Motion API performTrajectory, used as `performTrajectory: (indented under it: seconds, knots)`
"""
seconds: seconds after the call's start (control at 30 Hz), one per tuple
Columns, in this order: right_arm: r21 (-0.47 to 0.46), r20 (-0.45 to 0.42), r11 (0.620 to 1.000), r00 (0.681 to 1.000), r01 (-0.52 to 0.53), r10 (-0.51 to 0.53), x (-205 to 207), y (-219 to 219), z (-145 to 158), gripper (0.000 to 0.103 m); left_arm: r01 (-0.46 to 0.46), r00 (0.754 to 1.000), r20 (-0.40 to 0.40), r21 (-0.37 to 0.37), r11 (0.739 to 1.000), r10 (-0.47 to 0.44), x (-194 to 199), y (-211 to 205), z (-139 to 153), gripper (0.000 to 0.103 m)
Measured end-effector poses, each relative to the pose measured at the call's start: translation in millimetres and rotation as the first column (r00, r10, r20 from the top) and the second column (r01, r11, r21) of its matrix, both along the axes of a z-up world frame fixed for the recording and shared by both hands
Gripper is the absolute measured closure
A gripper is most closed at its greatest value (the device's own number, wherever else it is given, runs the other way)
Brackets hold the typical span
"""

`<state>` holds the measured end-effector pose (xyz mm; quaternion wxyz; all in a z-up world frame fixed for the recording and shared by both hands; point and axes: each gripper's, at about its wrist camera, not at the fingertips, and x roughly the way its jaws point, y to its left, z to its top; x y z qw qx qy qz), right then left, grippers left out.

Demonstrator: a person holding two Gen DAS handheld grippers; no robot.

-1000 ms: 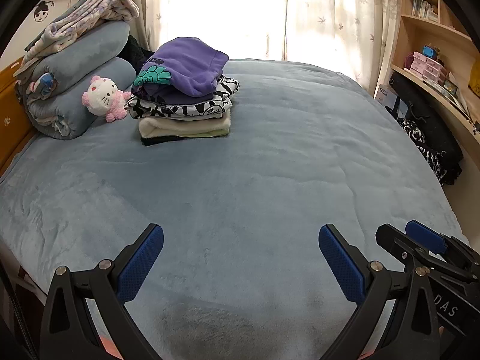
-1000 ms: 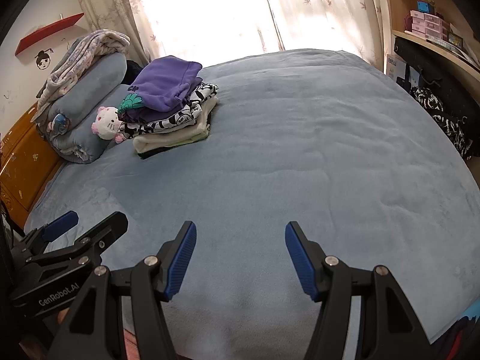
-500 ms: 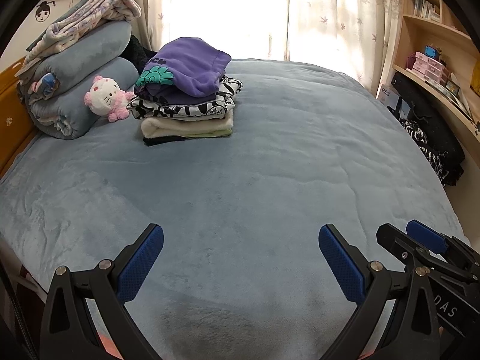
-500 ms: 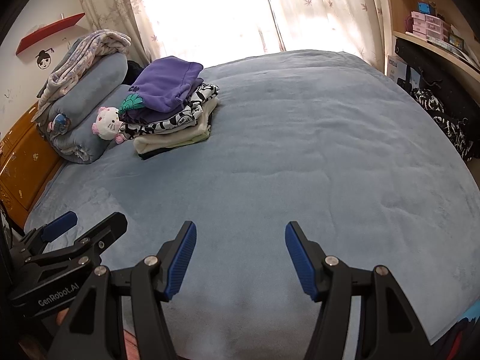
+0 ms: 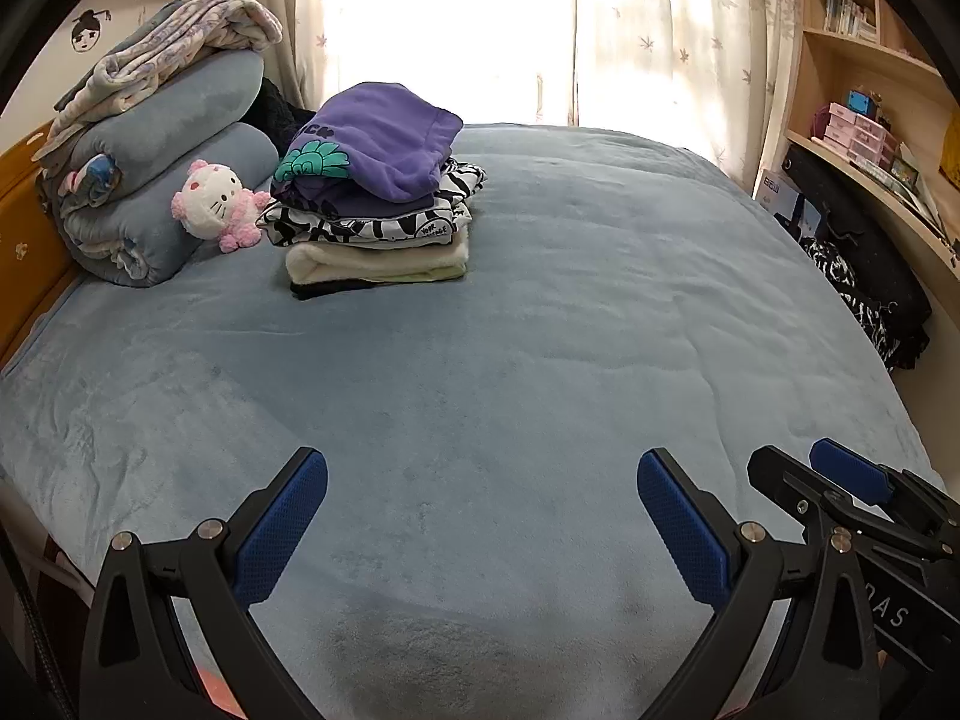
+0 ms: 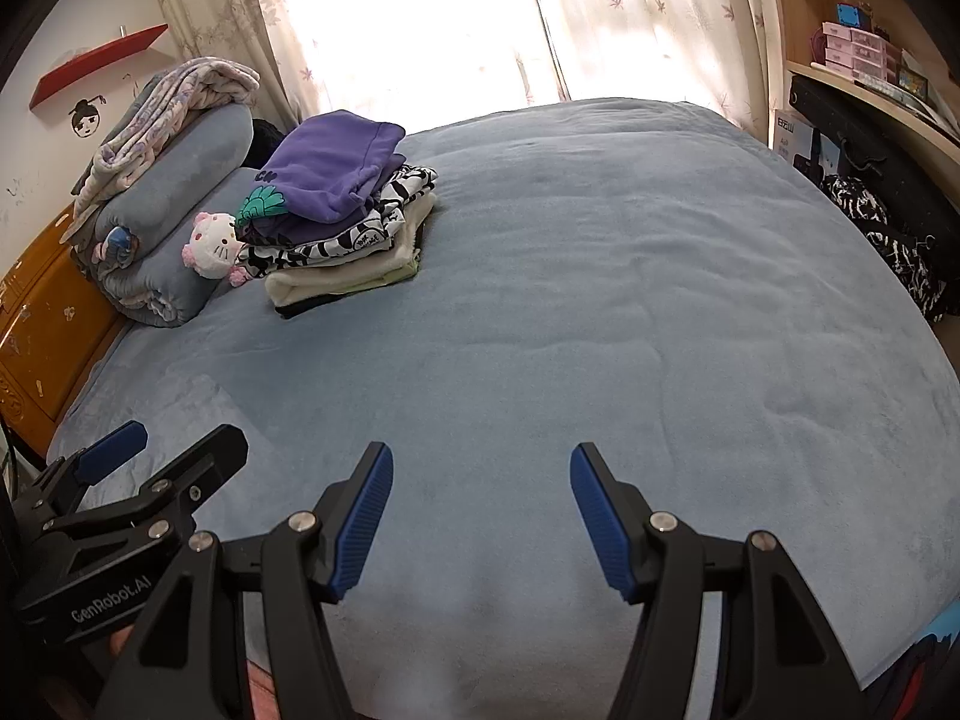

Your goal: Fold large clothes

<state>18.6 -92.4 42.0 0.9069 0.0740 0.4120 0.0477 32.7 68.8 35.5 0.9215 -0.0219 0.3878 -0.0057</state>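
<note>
Bed (image 5: 510, 372) lies bare before me; folded stack (image 5: 375, 192) sits far left beside plush (image 5: 213, 207). Left gripper (image 5: 483, 510) and right gripper (image 6: 480, 507) gape, holding nothing.

Sunlit floral curtains (image 5: 660, 48) back a blue-covered bed (image 5: 540, 360); wooden shelves (image 5: 870, 96) line the wall.
</note>
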Motion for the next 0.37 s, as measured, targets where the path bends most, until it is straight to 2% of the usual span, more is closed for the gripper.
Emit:
performTrajectory:
  seconds: [0.37]
  knots:
    - [0.0, -0.004, 1.0, 1.0, -0.001, 0.001, 1.6, 1.0, -2.1, 0.041, -0.011, 1.0, -0.002, 0.007, 1.0, 0.011, -1.2, -2.1, -1.7, 0.001]
